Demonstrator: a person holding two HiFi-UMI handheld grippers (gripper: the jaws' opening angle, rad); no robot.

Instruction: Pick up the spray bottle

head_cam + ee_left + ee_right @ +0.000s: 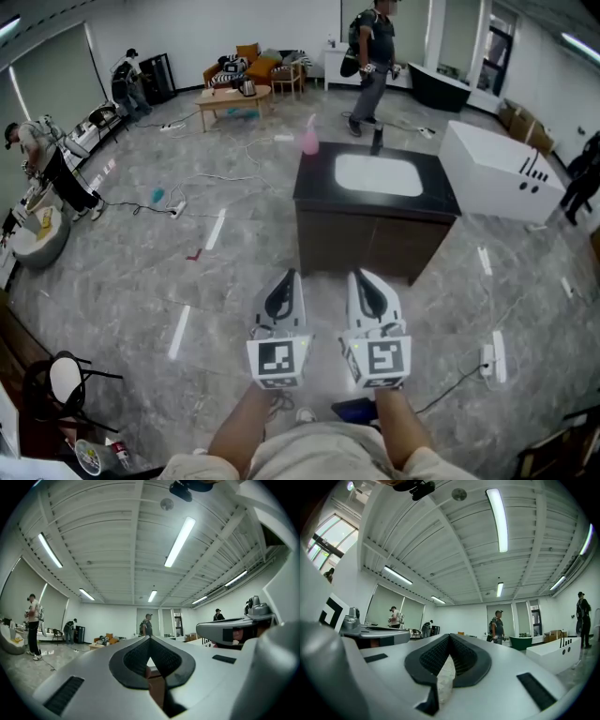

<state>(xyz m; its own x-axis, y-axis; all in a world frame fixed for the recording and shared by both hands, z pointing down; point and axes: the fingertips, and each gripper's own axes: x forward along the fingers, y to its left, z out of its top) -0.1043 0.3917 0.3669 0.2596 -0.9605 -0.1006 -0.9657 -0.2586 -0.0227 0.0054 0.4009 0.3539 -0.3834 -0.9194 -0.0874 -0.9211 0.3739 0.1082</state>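
The task looks to be at its opening step, the approach, with nothing picked up yet. The bottle [309, 139], pink, stands upright at the far left corner of the dark desk [319, 187], beside the white basin [379, 174] and left of the black tap [377, 141]. Both tools are held side by side close to the body, well short of the desk, pointing about level toward it. The left gripper [282, 284] has its jaws together on nothing, and the right gripper [369, 284] likewise shows its pads meeting at the tips with nothing between them. The next move seems to call for walking up to the desk, spreading one pair of jaws, and reaching across the top to the far corner to close on the bottle's body without tipping it. Much is hard to read. The bottle is small and distant in the head view, so its trigger and which way it faces cannot be told. In both gripper views the jaws block most of the desk, and only a sliver shows through the slit below the pads. I cannot pick the bottle out there with any certainty.
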